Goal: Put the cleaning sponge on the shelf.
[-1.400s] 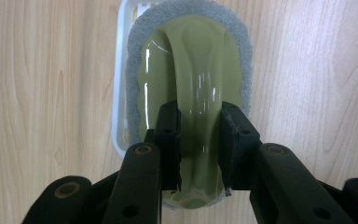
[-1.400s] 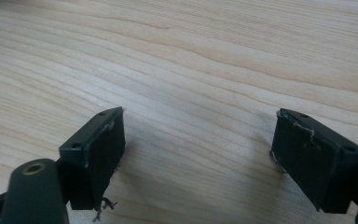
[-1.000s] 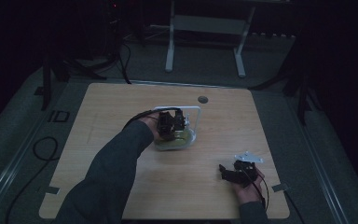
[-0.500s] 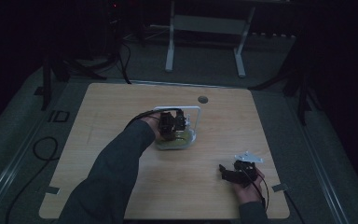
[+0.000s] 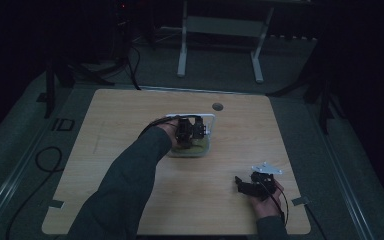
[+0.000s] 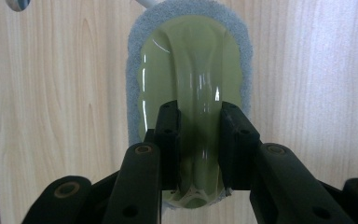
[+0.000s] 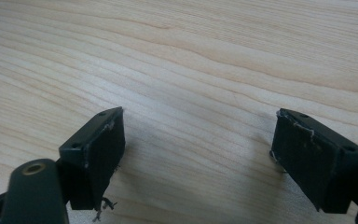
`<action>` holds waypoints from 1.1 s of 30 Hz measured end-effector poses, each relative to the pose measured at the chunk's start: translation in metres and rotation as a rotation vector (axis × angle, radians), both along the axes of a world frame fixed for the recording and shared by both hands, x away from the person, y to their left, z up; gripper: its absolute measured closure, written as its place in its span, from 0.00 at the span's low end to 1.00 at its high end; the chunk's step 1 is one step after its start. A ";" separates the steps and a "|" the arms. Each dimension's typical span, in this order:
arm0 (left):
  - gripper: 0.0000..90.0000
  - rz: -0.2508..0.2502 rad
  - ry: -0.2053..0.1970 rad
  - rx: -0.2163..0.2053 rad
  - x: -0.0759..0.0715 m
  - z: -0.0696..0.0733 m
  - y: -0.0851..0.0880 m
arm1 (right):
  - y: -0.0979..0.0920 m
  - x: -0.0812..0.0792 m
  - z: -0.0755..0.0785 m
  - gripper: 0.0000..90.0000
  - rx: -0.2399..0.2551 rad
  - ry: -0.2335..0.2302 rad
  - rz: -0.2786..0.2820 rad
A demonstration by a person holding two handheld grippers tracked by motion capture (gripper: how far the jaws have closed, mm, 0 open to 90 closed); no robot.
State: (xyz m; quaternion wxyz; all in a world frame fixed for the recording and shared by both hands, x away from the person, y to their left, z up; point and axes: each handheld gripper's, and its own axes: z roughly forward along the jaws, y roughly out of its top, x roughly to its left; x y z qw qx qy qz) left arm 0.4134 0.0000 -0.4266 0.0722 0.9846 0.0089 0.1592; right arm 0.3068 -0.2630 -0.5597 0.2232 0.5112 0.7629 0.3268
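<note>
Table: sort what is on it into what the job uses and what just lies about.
In use:
- green eraser with grey felt rim
- left gripper, clamped on its raised grip
- white tray behind it

Idle:
- right gripper, open over bare table
- round hole

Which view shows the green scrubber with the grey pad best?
Left gripper view: the green scrubber sits close and lit, its grey pad rim clear, the left tongs clamped on its raised handle ridge. High view shows it small and dim under the hand. Right gripper view has bare table between open tongs.
</note>
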 end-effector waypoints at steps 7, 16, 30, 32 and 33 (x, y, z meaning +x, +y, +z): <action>0.79 0.008 -0.007 0.015 0.003 -0.003 0.000 | 0.000 0.000 0.000 0.19 0.000 0.000 0.000; 0.79 0.018 -0.015 0.021 0.004 -0.008 -0.001 | 0.000 0.000 0.000 0.19 -0.001 -0.001 0.000; 0.79 0.029 -0.044 0.044 0.008 -0.020 -0.004 | 0.000 0.000 0.000 0.19 0.000 -0.001 0.001; 0.79 0.031 -0.044 0.046 0.009 -0.021 -0.004 | 0.000 0.000 0.000 0.19 0.000 -0.001 0.002; 0.79 0.035 -0.052 0.051 0.009 -0.022 -0.004 | 0.000 0.000 0.000 0.19 0.000 -0.001 0.002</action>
